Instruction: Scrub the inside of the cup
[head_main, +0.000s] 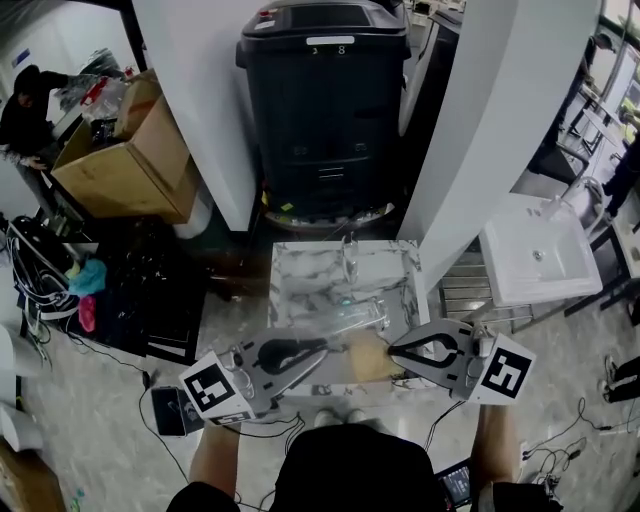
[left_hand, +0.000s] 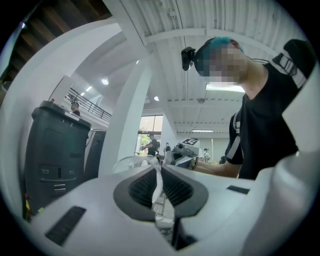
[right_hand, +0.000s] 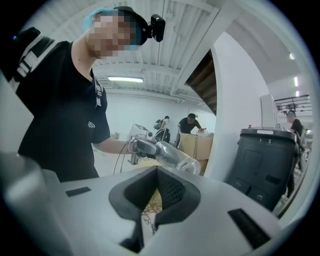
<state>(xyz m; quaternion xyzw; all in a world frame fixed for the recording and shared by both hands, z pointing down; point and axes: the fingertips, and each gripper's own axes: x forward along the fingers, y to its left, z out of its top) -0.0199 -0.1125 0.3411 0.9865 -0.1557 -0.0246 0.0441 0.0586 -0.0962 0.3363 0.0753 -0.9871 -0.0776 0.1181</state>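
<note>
Below me I see a marbled surface (head_main: 300, 265) on a pale speckled floor (head_main: 100, 400). Behind it a black bin (head_main: 325, 100) stands between white pillars (head_main: 200, 90). A cardboard box (head_main: 125, 160) sits left, a white sink (head_main: 540, 255) right. Strip lights (left_hand: 225, 87) glow overhead.

Clear cup (right_hand: 172, 156) lying level — golden scourer (right_hand: 151, 202) just beside it.

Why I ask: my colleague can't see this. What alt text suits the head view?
Seen from above, a person's left claw grips a clear cup over a marble-topped table, while the right claw is shut on a yellow scrubber close beside it. A black bin stands behind.
</note>
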